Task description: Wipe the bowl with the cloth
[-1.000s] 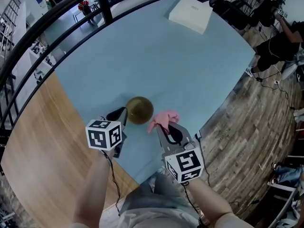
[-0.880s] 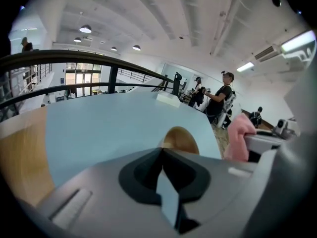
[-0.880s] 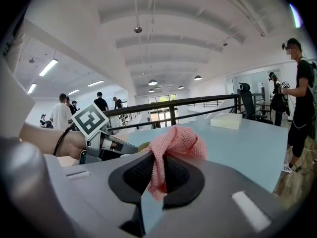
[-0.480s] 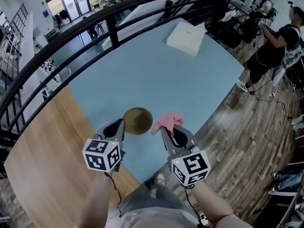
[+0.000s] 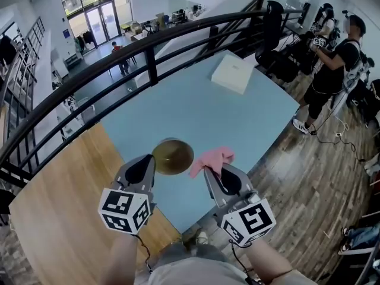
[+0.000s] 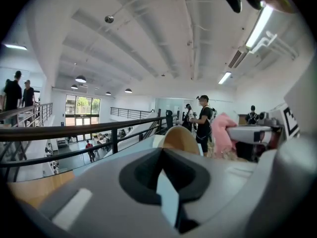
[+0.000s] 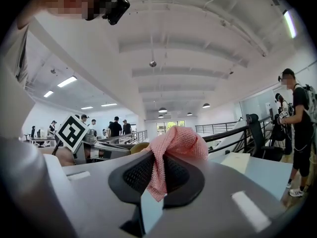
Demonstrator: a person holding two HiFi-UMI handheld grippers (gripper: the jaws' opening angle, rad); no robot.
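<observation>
Currently: right tongs (image 7: pixel 157 178) clenched on the pink cloth (image 7: pixel 171 145). A bunch stands above the tips and a strip hangs down between them. Left tongs (image 6: pixel 164 151) pressed together. The brown bowl (image 6: pixel 182 139) rises directly past their tips, apparently pinched at the rim; the contact point is hidden by the tongs' own body. From overhead, the cloth lies at the bowl's 3 o'clock, close beside it; touching or not is unclear. Both are over the near corner of the blue desk (image 5: pixel 196 108). Whether the bowl rests on the desk or is lifted: cannot tell. White box (image 5: pixel 235 73) near the far edge, at 1 o'clock.
</observation>
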